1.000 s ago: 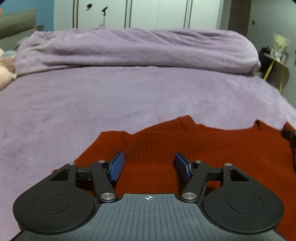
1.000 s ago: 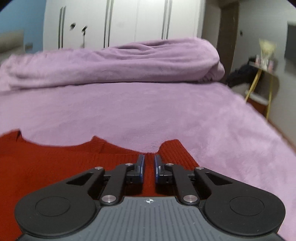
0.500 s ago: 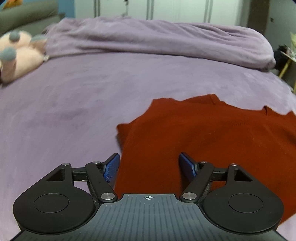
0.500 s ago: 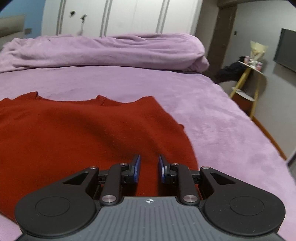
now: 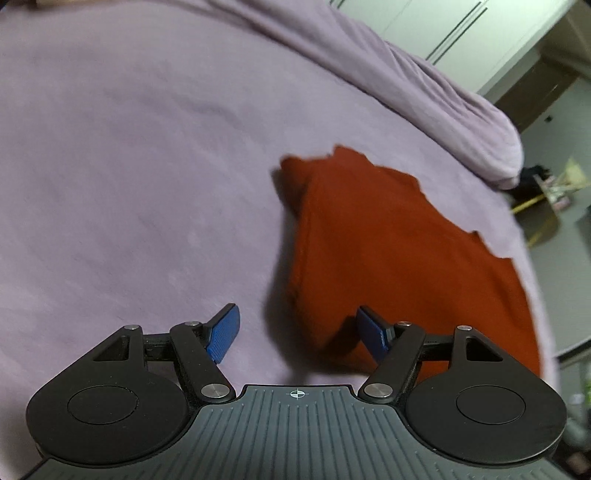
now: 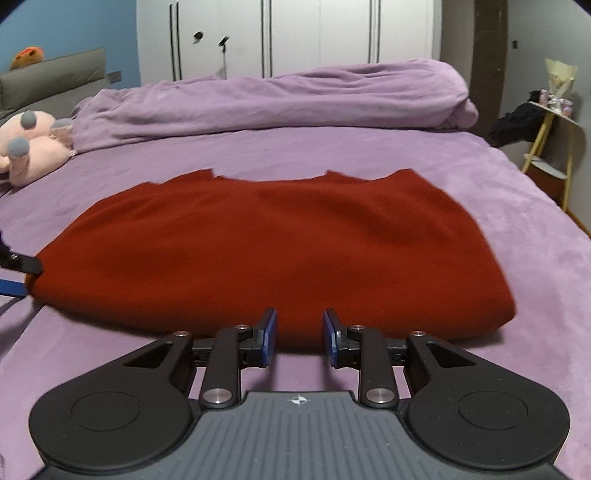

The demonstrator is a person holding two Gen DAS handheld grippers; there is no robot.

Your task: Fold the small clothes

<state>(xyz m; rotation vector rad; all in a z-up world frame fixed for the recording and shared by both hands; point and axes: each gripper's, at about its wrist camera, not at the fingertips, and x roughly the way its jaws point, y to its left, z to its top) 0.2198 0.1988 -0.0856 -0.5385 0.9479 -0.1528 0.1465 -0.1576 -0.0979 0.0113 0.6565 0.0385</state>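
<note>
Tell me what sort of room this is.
Most likely a bedroom: a bed under a purple fleece sheet, a bunched purple duvet along its far side, tall white wardrobe doors behind, and a pink plush toy.

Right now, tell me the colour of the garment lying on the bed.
Rust red garment, plain, no pattern; clearest in the right wrist view.

The garment [image 6: 273, 254] lay flat on the bed [image 6: 332, 151], across its near half. Behind it, along the far side, a bunched duvet [image 6: 280, 99] ran the bed's width. A plush toy [image 6: 29, 144] sat at the far left, beside the duvet's left end. A wardrobe [image 6: 314, 37] stood behind the bed, and a side table [image 6: 554, 122] stood off its far right edge. The right gripper [image 6: 299, 339] was at the garment's near edge, the left gripper [image 5: 299, 336] at its near left corner.
</note>
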